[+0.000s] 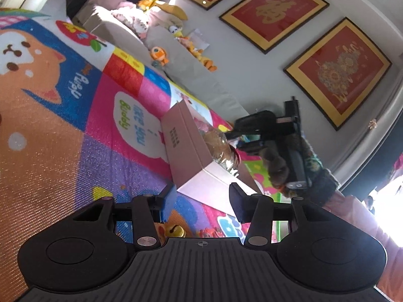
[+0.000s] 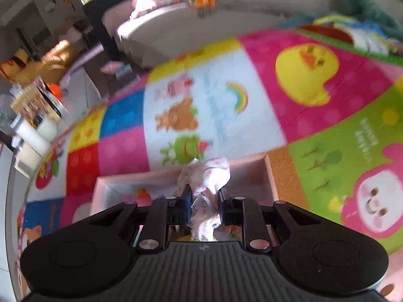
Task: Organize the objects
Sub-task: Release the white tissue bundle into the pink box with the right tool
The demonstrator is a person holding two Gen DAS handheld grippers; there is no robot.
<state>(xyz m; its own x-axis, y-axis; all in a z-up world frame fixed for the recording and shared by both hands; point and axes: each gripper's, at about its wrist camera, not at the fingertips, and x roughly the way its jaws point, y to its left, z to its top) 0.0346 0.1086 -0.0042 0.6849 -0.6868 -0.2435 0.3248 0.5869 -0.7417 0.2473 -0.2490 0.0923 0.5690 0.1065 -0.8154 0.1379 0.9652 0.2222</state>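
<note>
Judging by the pink box on the play mat already holding items, tidying looks midway — the right hand-held gripper clamps a pale crinkly bundle above it, while the left hand-held gripper gapes empty near a gold bell.

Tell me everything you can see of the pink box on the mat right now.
The pink box is a shallow, open-topped rectangular tray that looks like cardboard, with small dark print on one long side. It sits flat on the colourful play mat. Inside lie a crinkly clear bag of brownish contents and something orange, blurred. The right gripper hangs over its rim, shut on a pink-and-white bundle. The left gripper, open, is near one corner, not touching.
</note>
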